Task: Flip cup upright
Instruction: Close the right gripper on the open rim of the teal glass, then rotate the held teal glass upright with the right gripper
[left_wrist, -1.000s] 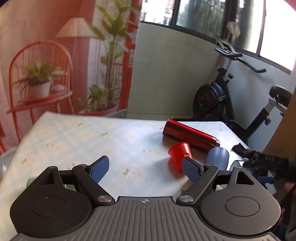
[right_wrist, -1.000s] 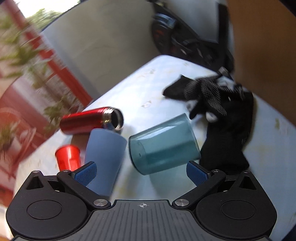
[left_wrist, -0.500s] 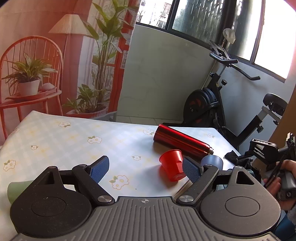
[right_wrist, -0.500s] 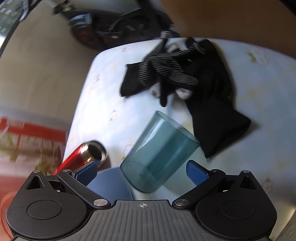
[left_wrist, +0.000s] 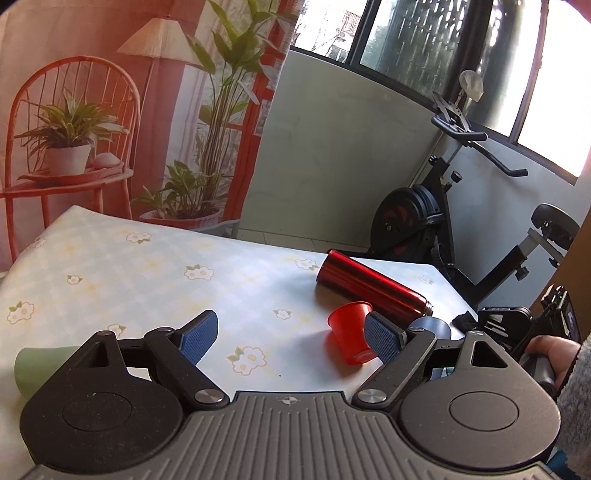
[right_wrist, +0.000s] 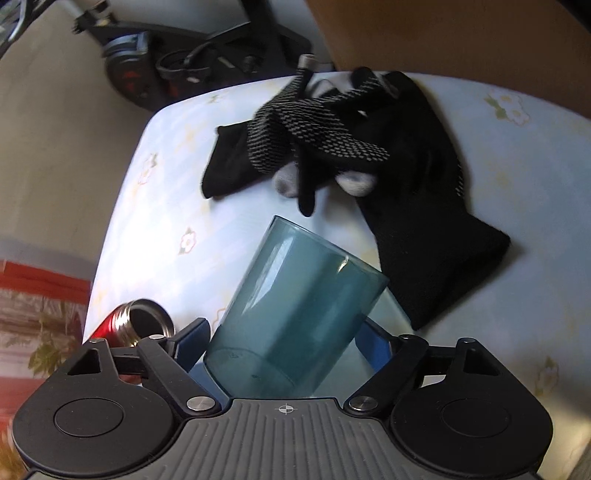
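From my left wrist camera, the left gripper (left_wrist: 290, 334) hangs wide open and empty above the floral tablecloth (left_wrist: 147, 273), as before. On the right wrist view, the right gripper (right_wrist: 282, 345) has closed in since half a second ago: the translucent teal plastic cup (right_wrist: 295, 314), lying on its side, now sits between its spread pads, not yet clamped, so I judge the grasp is next.

teal translucent plastic cup (right_wrist: 295, 325): on its side, between the right fingers (right_wrist: 190, 347)
black knit gloves (right_wrist: 369, 155): beyond the fingertips
red metal flask (right_wrist: 142, 323): left of the left finger
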